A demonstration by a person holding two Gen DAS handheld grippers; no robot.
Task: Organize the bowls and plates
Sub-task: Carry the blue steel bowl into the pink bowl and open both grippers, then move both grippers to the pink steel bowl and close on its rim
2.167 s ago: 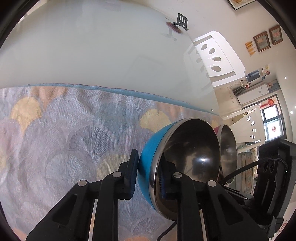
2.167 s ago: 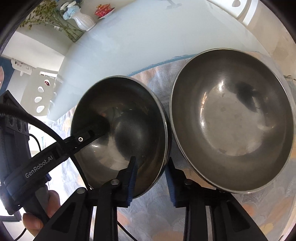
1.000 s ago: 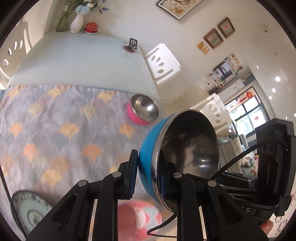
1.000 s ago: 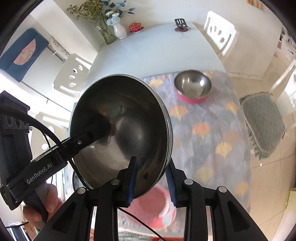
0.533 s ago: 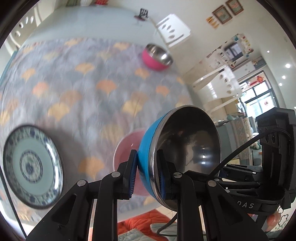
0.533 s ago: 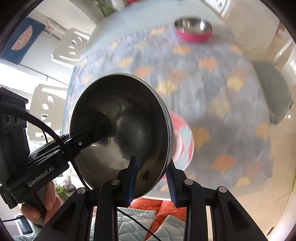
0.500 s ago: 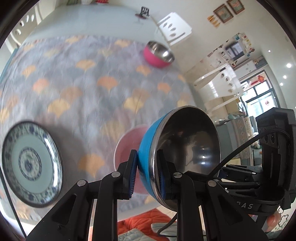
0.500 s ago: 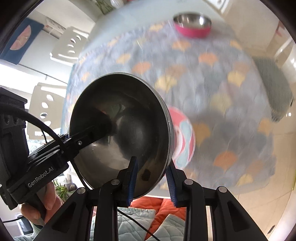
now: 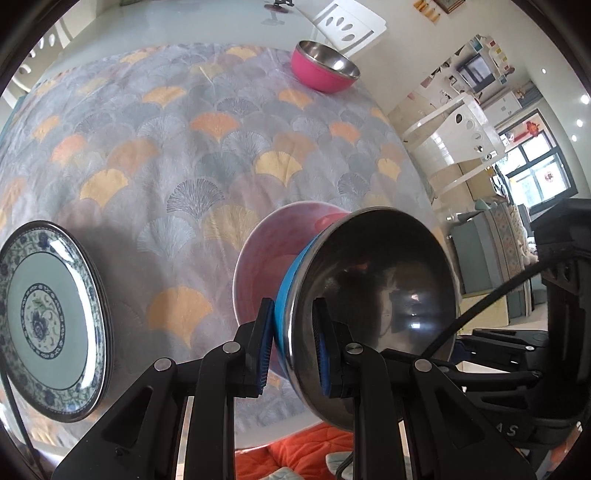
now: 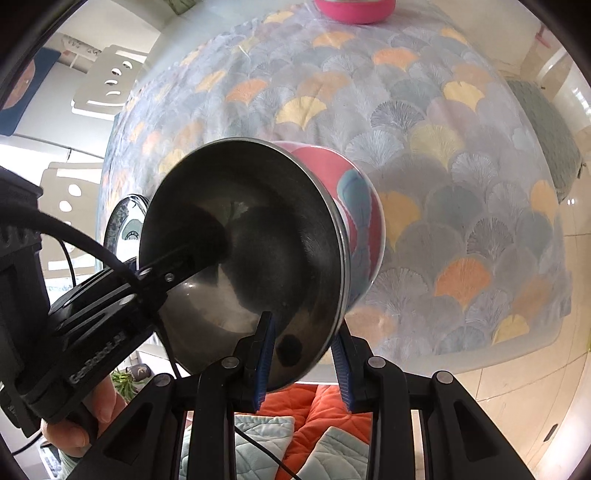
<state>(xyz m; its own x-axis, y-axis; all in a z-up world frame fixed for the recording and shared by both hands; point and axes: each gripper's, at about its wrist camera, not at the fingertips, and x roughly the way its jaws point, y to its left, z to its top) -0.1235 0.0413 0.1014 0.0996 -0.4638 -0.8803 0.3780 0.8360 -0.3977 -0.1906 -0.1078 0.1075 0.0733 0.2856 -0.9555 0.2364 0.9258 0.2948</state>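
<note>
Above the pink bowl, blue steel bowl rim-clamped in both grippers, left gripper and right gripper.

a home dining room: clothed table, white chairs, framed pictures.

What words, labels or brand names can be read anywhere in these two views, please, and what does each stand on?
"GenRobot.AI": white letters on the black body of the left gripper, seen in the right wrist view; legible though tilted and slightly soft.
"AS": the end of a longer white word on the black body of the right gripper, seen in the left wrist view; the rest is hidden.
Framed pictures on the wall: too small to read.
</note>
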